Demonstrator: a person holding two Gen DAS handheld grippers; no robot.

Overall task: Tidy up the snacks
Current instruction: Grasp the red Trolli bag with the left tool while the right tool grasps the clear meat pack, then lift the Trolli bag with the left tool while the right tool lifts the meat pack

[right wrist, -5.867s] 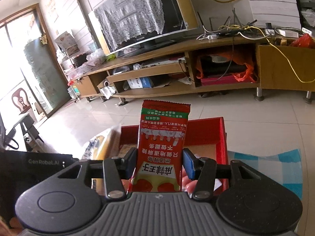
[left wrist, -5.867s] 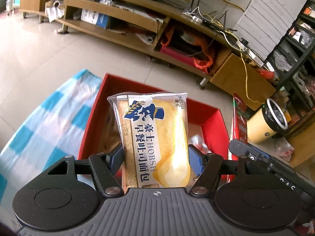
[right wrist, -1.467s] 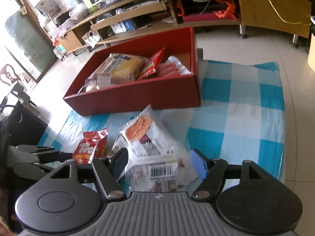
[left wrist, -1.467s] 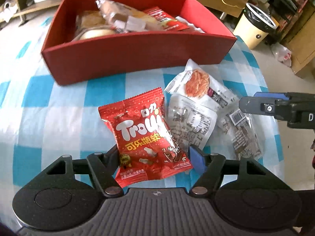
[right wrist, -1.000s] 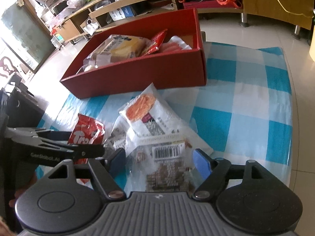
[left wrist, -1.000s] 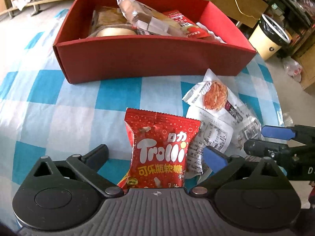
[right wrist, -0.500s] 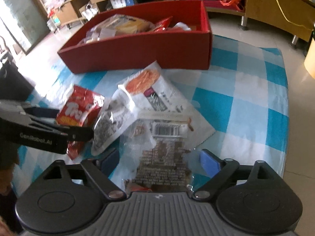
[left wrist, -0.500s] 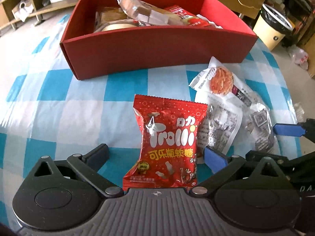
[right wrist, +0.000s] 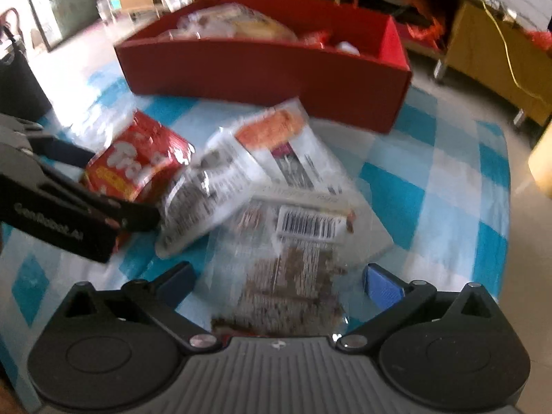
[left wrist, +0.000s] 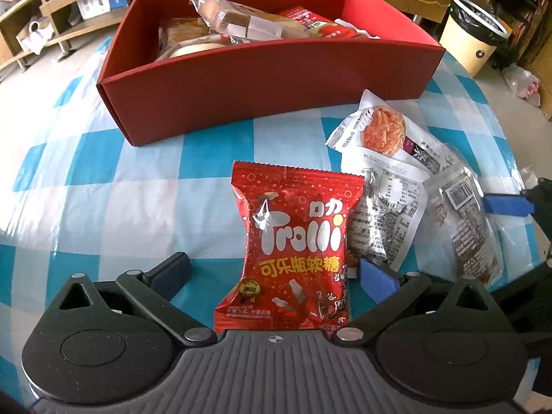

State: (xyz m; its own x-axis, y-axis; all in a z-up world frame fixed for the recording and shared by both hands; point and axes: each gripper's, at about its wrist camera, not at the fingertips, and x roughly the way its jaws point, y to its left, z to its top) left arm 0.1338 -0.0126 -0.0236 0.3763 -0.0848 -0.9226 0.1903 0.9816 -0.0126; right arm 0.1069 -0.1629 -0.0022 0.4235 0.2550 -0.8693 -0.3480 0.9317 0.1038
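Observation:
A red Trolli sweets packet (left wrist: 293, 241) lies flat on the blue checked cloth. My left gripper (left wrist: 272, 276) is open wide around its lower half, pads apart from it. My right gripper (right wrist: 279, 286) is open and its jaws are still opening. A clear barcoded packet of brown snack (right wrist: 293, 241) lies loose between them. That packet (left wrist: 465, 214) also shows in the left wrist view. A white packet with an orange picture (left wrist: 383, 131) and a printed clear packet (left wrist: 390, 214) lie overlapping between the two. Behind stands the red box (left wrist: 262, 79), holding several packets.
The checked cloth (left wrist: 103, 189) covers the surface and ends at the right near a cream bin (left wrist: 476, 41). Low wooden shelving (right wrist: 483, 34) runs behind the box. My left gripper's body (right wrist: 69, 214) crosses the right wrist view at the left.
Both grippers, earlier shut on packets above the box, now hang open over the cloth. In the last second the right jaws spread wider and slid over the barcoded packet; the left barely moved.

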